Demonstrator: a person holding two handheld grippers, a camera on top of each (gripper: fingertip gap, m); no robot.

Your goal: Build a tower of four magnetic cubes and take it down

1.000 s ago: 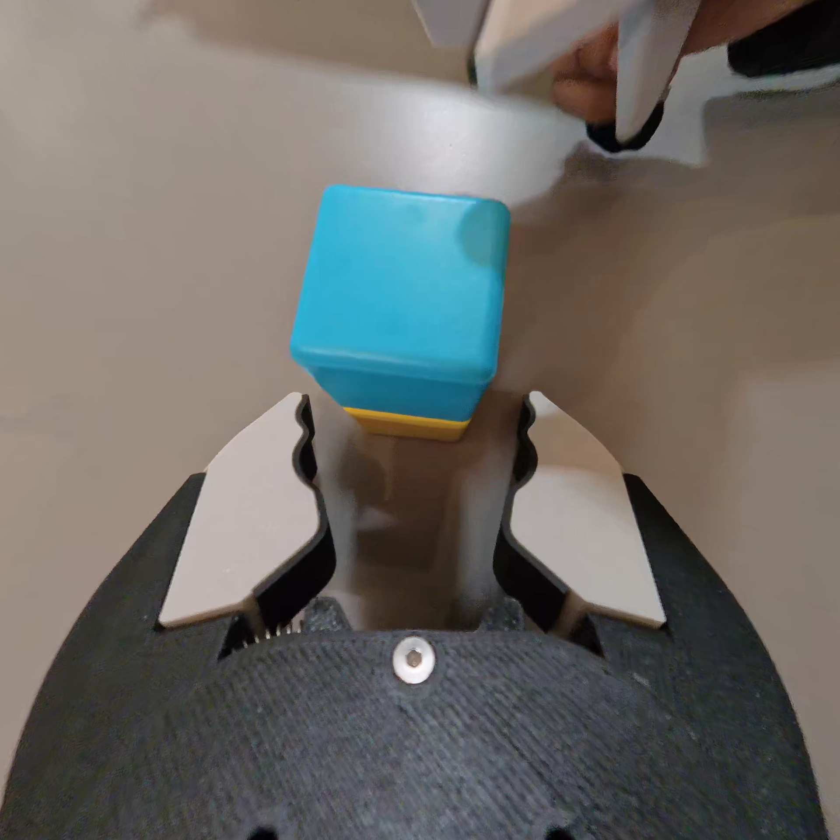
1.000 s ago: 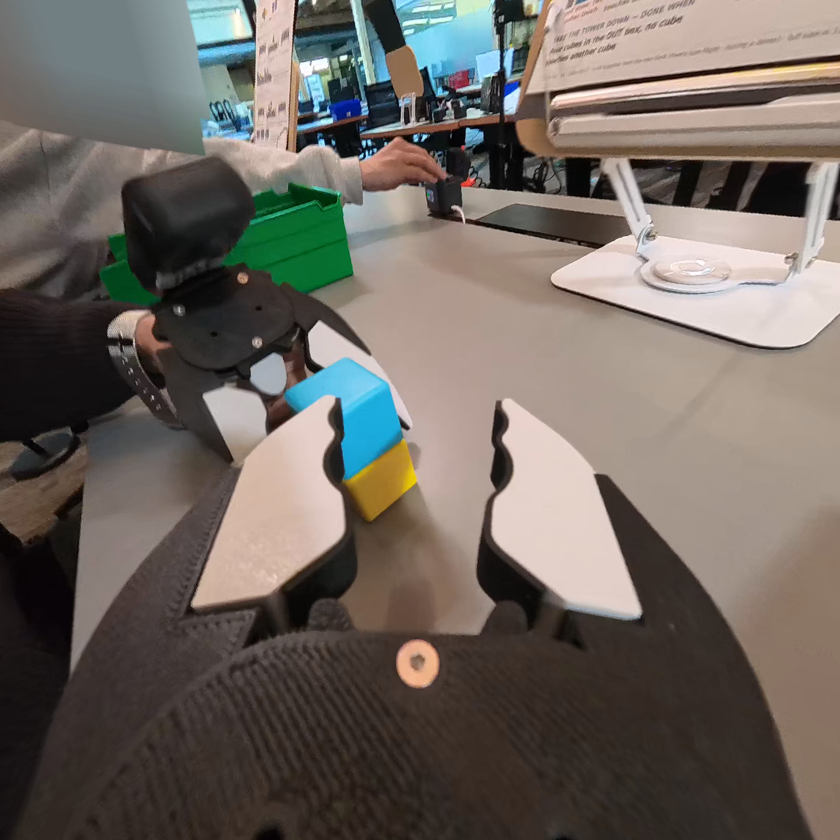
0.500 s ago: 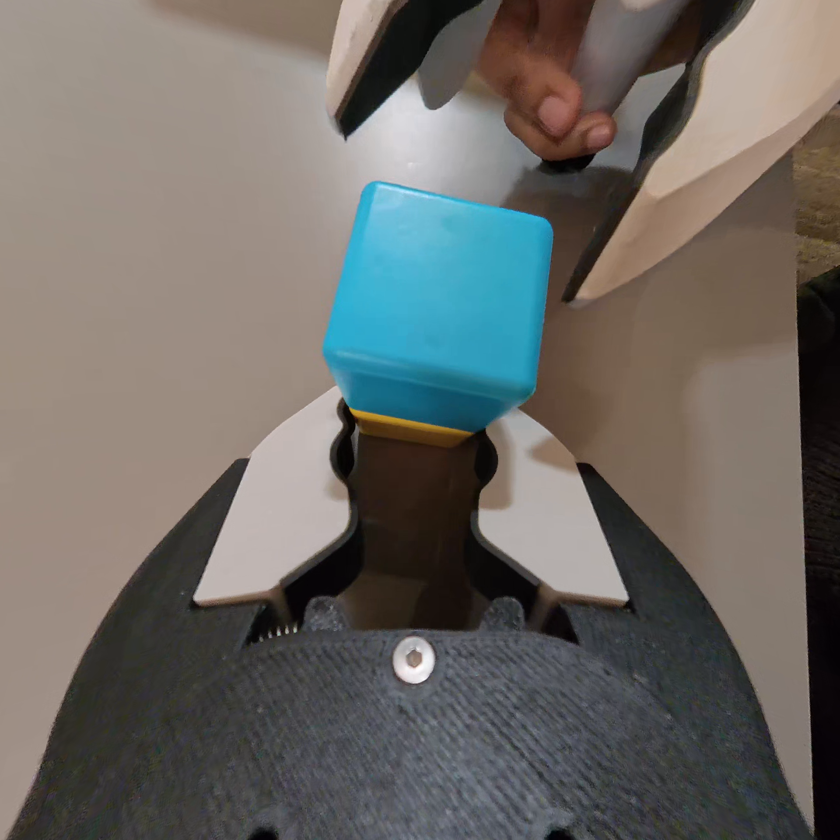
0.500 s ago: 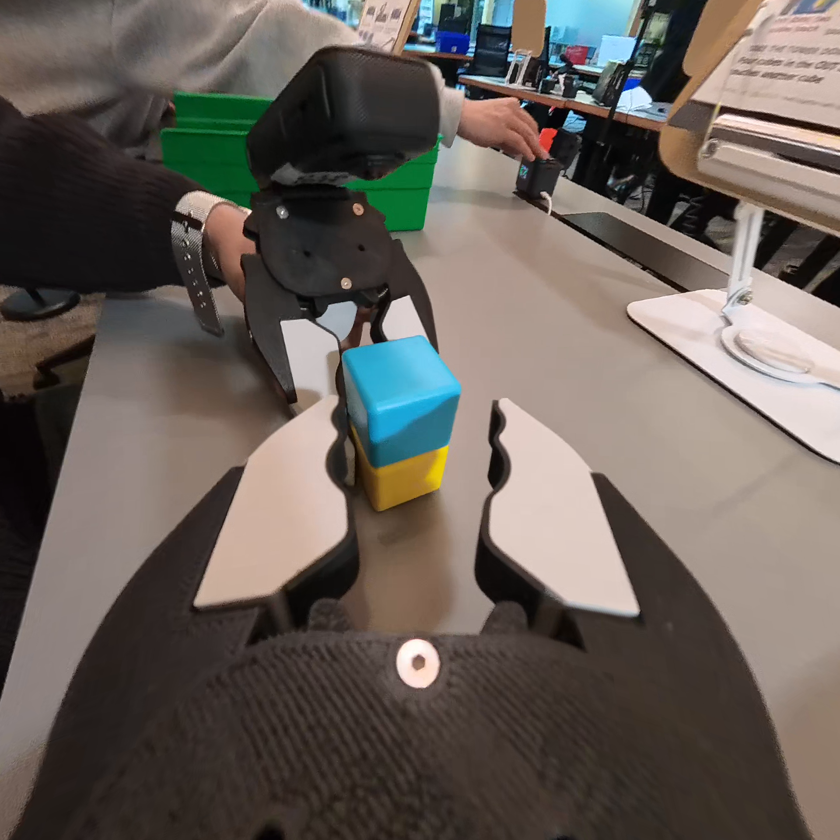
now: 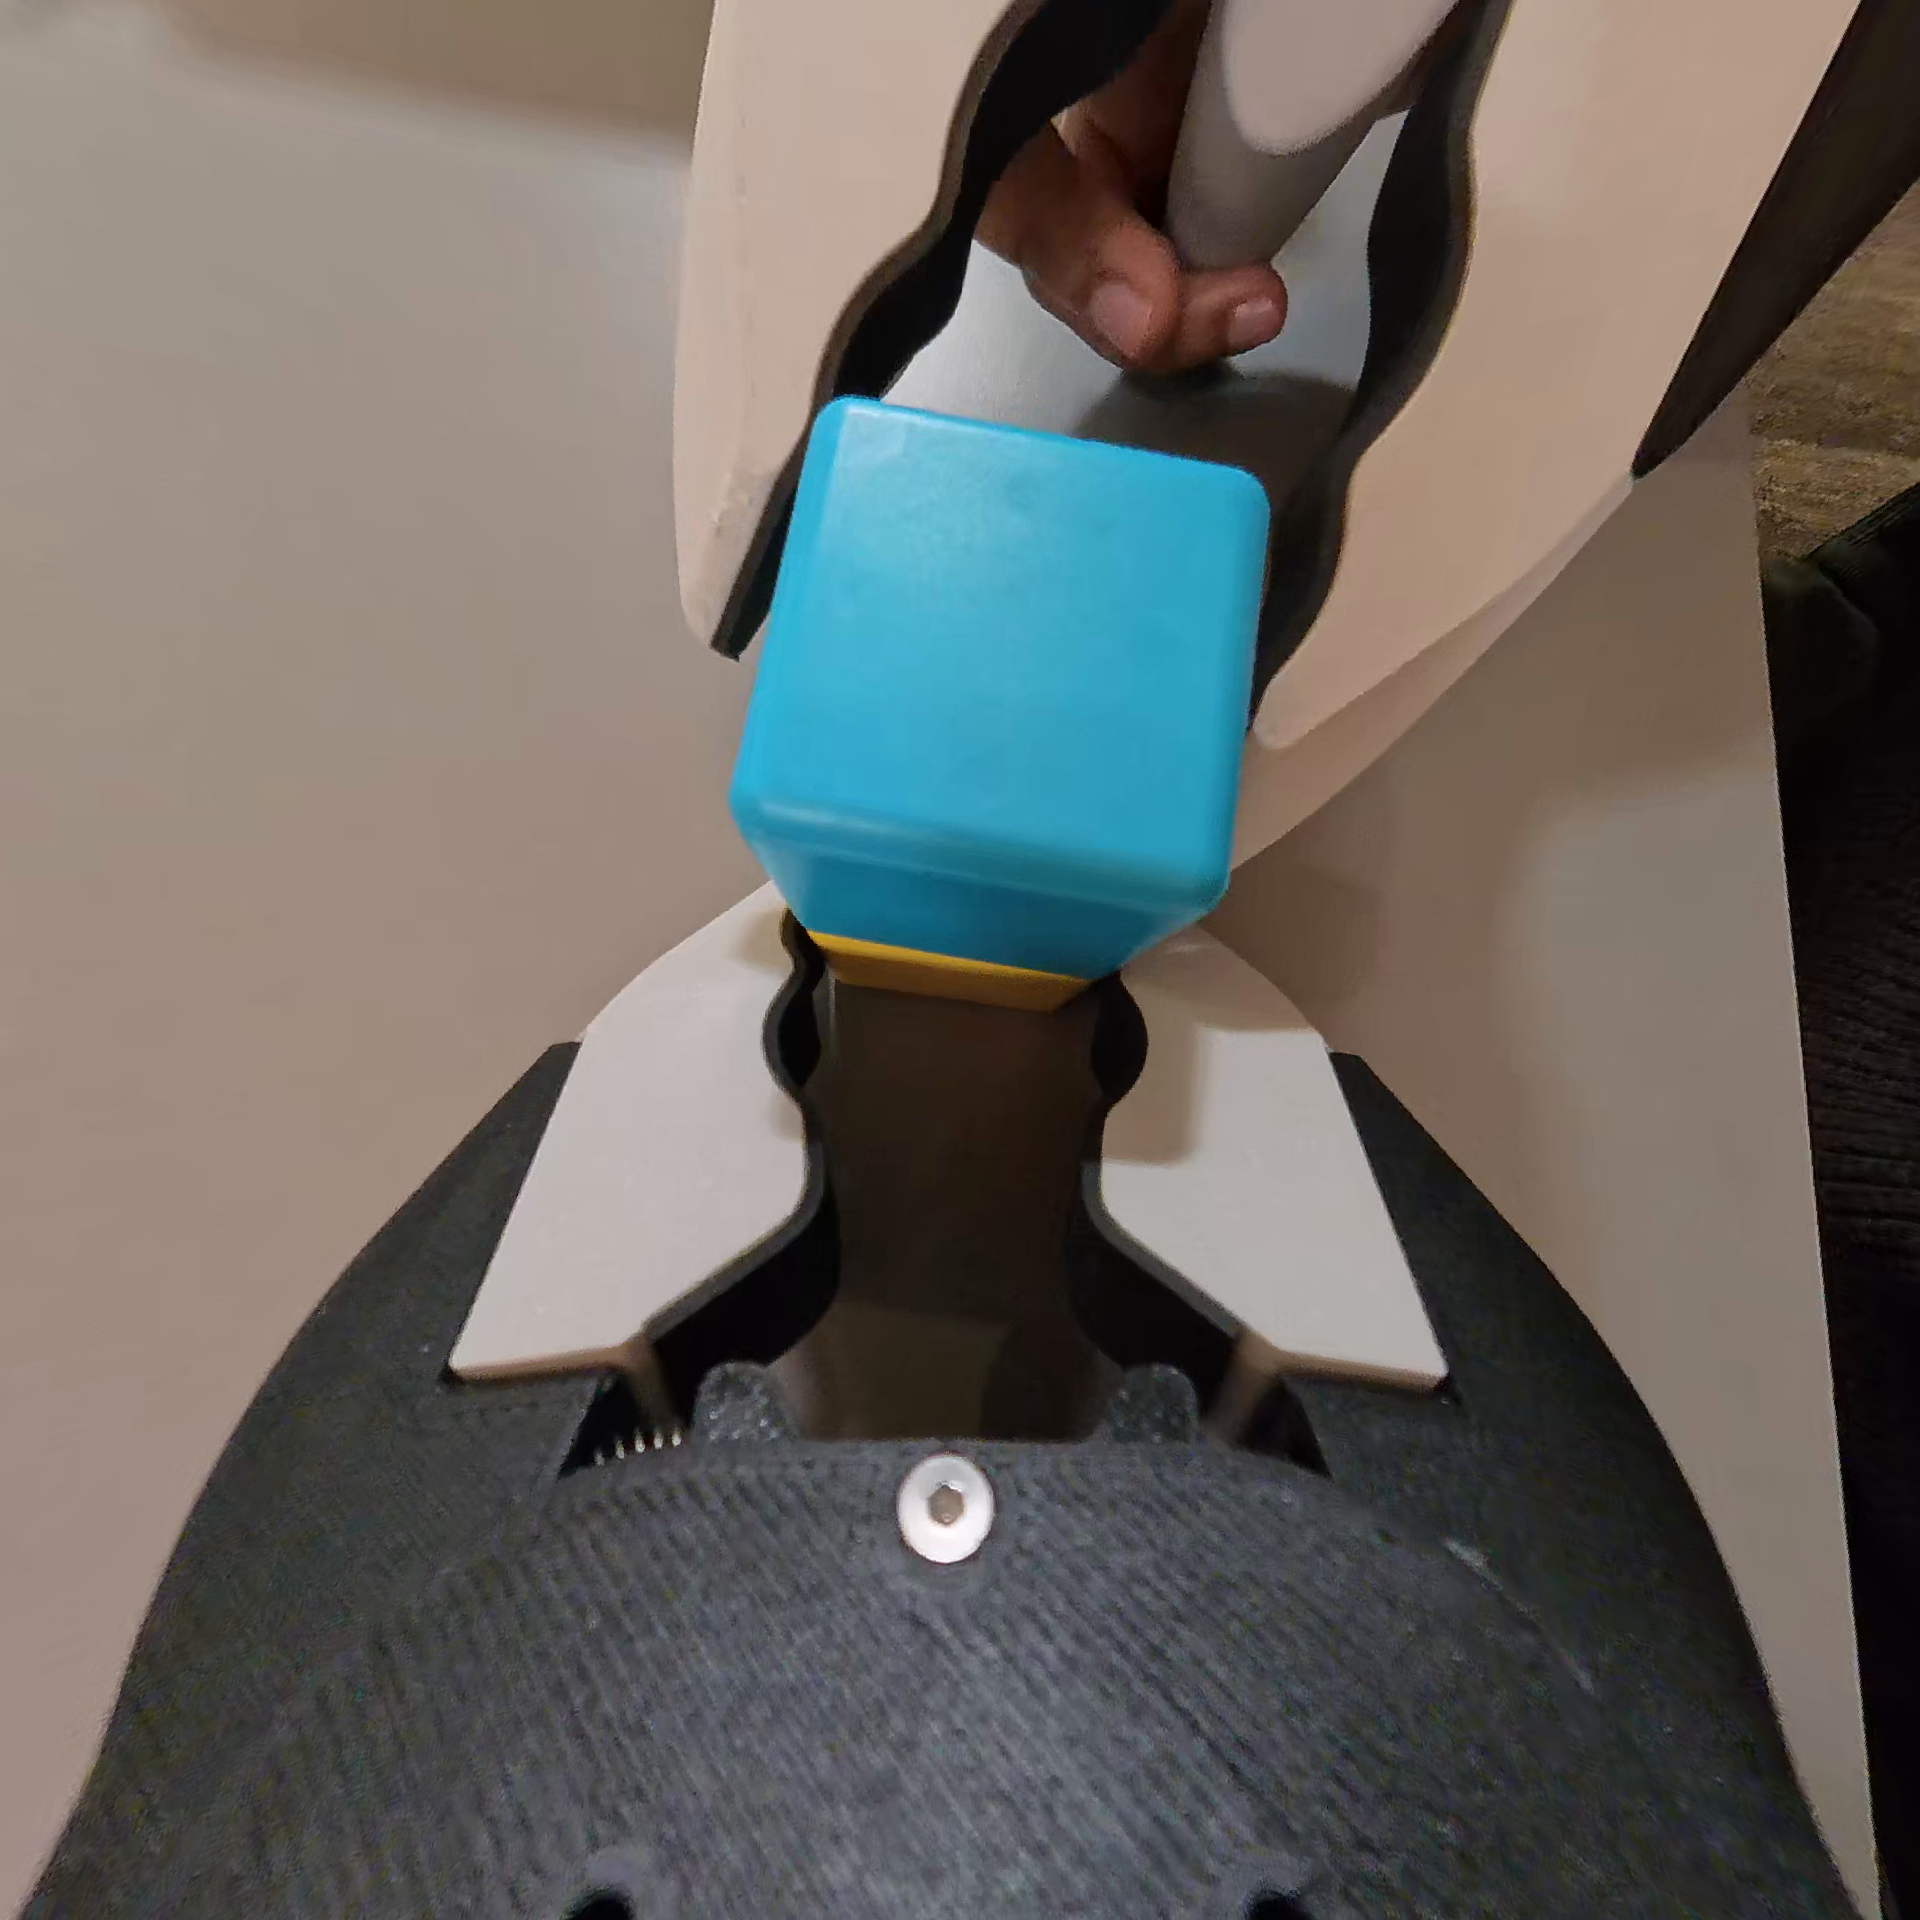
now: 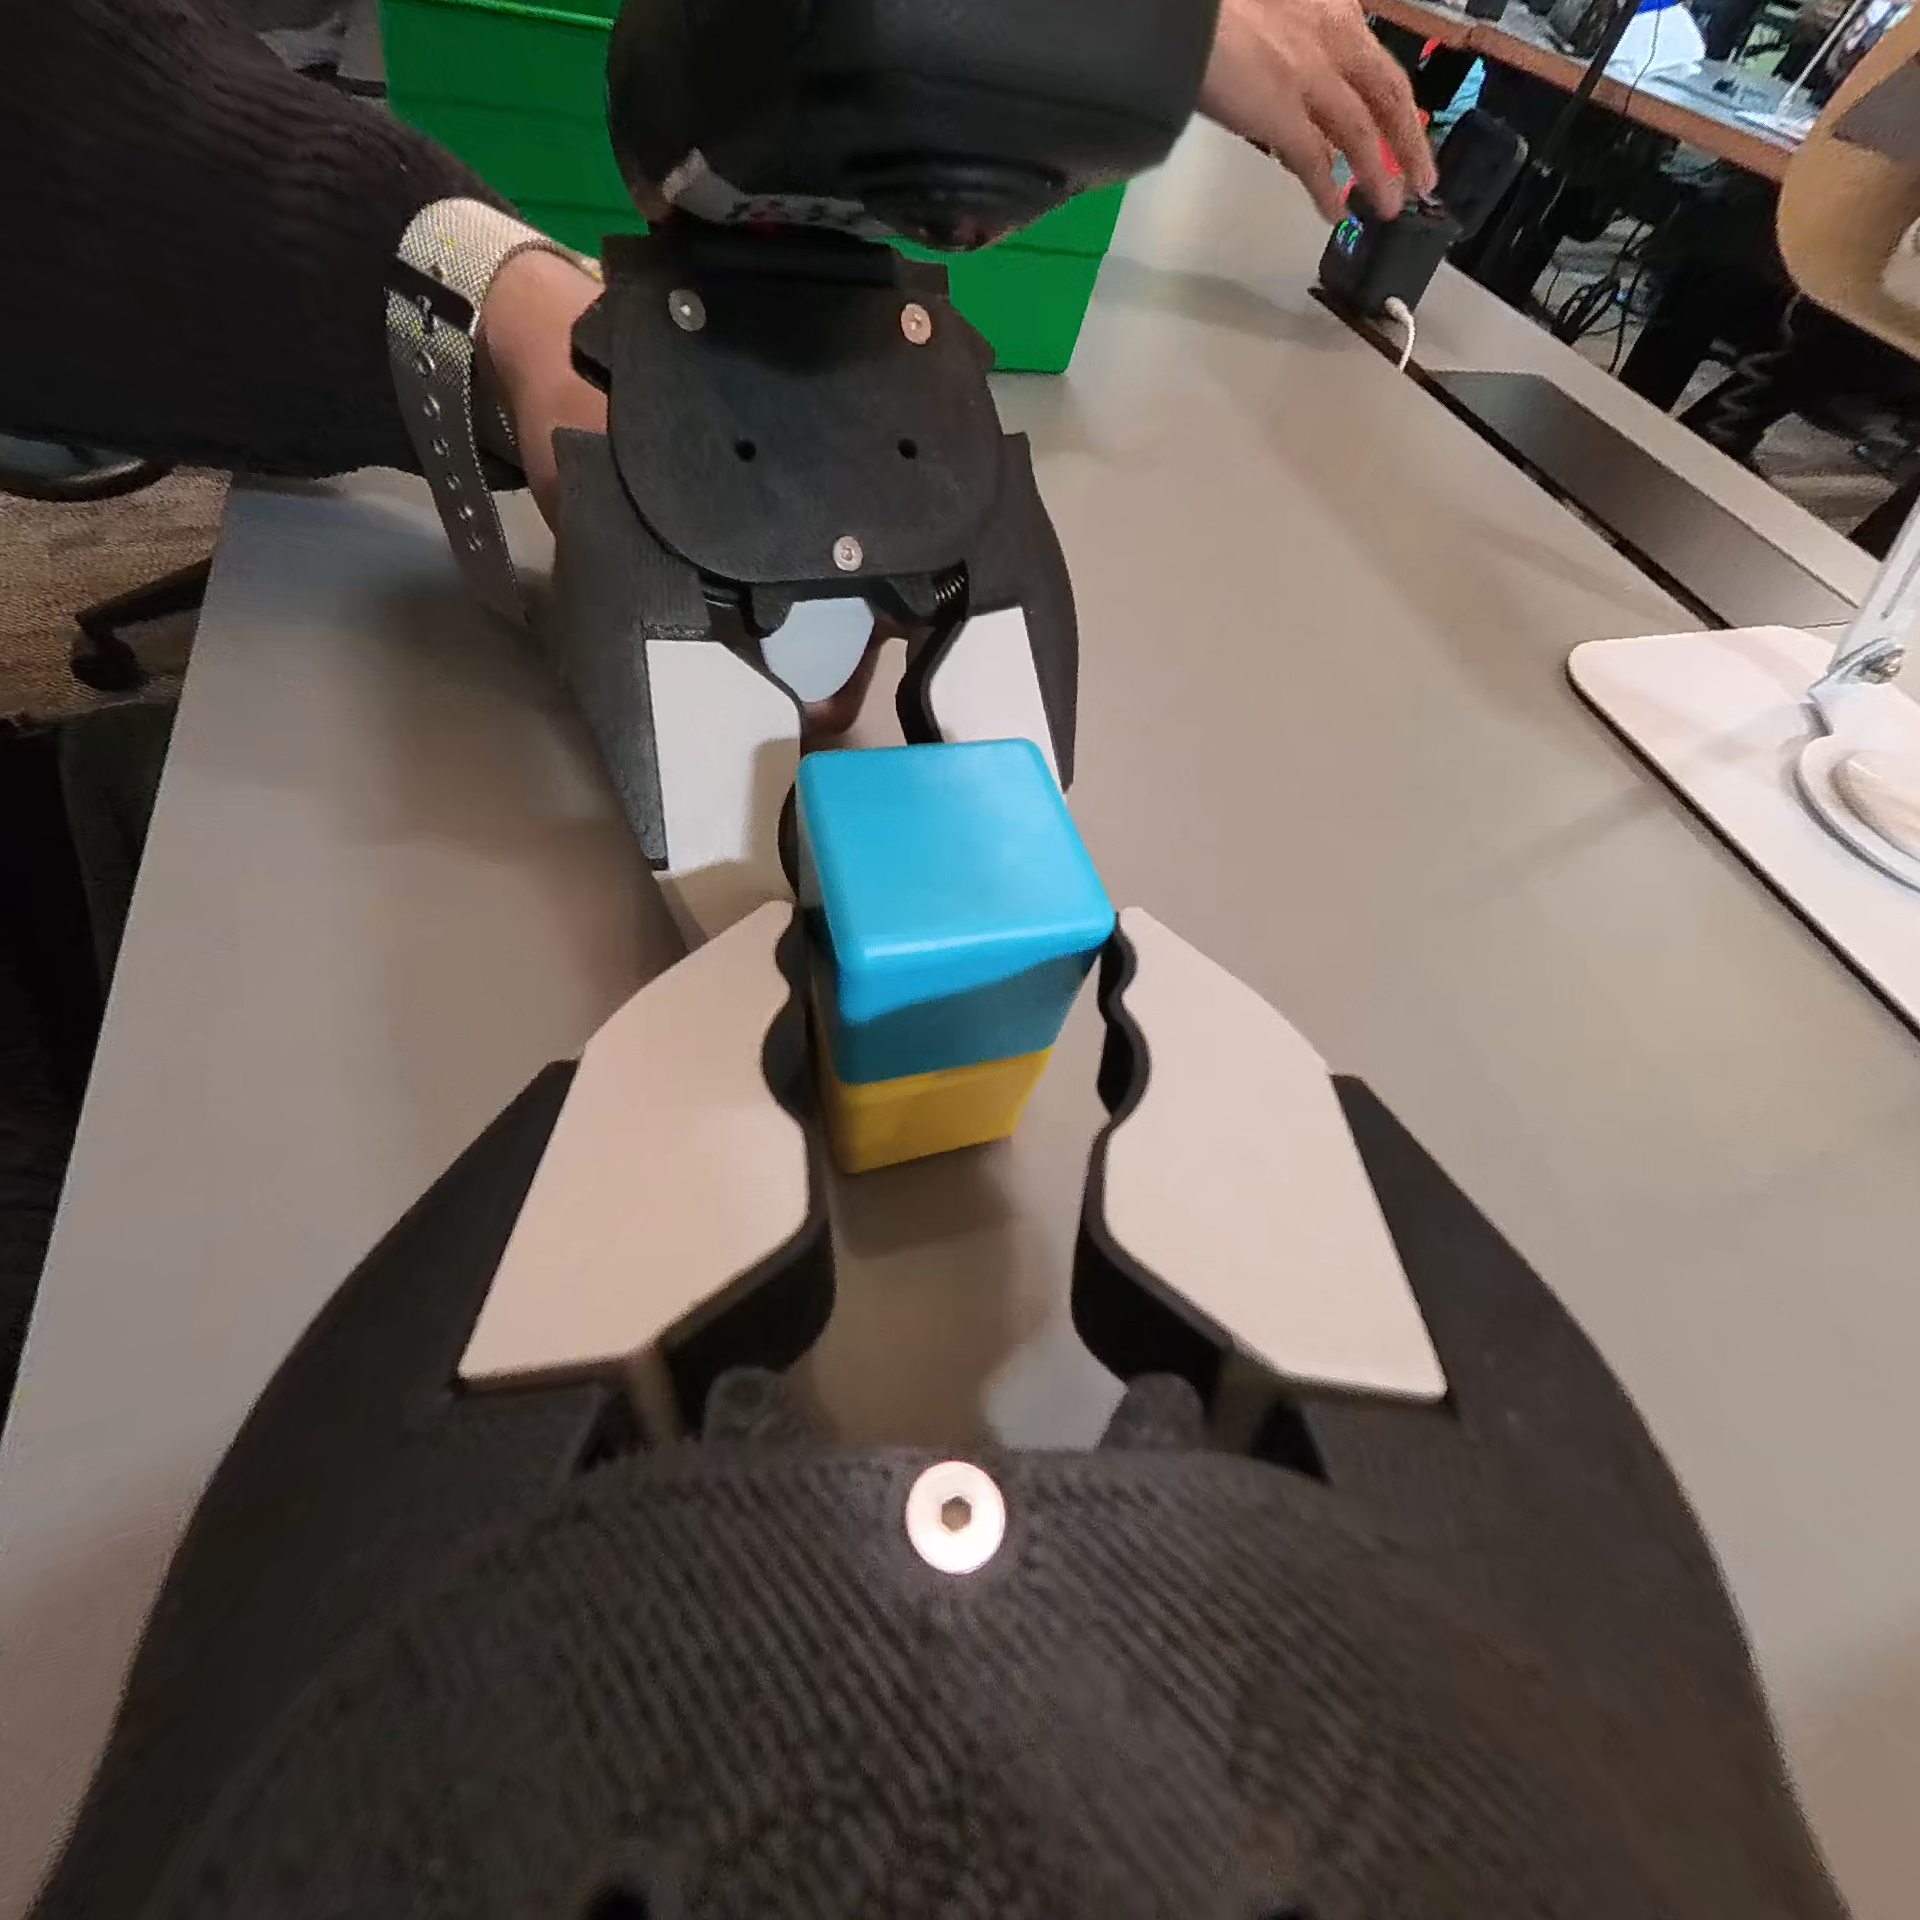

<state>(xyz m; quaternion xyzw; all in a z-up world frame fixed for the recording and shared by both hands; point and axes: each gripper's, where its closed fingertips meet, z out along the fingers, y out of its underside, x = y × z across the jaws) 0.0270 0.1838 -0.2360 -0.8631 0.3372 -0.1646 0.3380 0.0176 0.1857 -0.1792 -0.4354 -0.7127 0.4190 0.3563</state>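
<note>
My left gripper (image 5: 956, 966) is low on the counter (image 5: 312, 727), looking steeply down. Its fingers are drawn in against the two sides of the yellow block (image 5: 940, 982), so I read it as clamped on that block. The yellow block sits flat on the counter, fairly near the edge that runs down the right of the left wrist view. On top of it sits the blue block (image 5: 997, 665), turned a little so that its corners overhang the yellow one. My right gripper (image 6: 951, 935) faces the left one from the opposite side and stands higher, at the level of the blue block. Its fingers are close up against the blue block's two sides. Whether they press it or only flank it I cannot tell. So the two blocks stand as one stack, the lower one gripped, the upper one bracketed and resting on it, not lifted. In the left wrist view my hand (image 5: 1132, 260) shows behind the right gripper's fingers, wrapped round its pale handle. Farther off in the right wrist view a green bin (image 6: 499, 114) stands behind my left wrist, toward the far left corner of the counter. A white stand base (image 6: 1714, 727) lies toward the right edge. At the far edge another person's hand (image 6: 1309, 94) rests on a small black device (image 6: 1382, 249).
</note>
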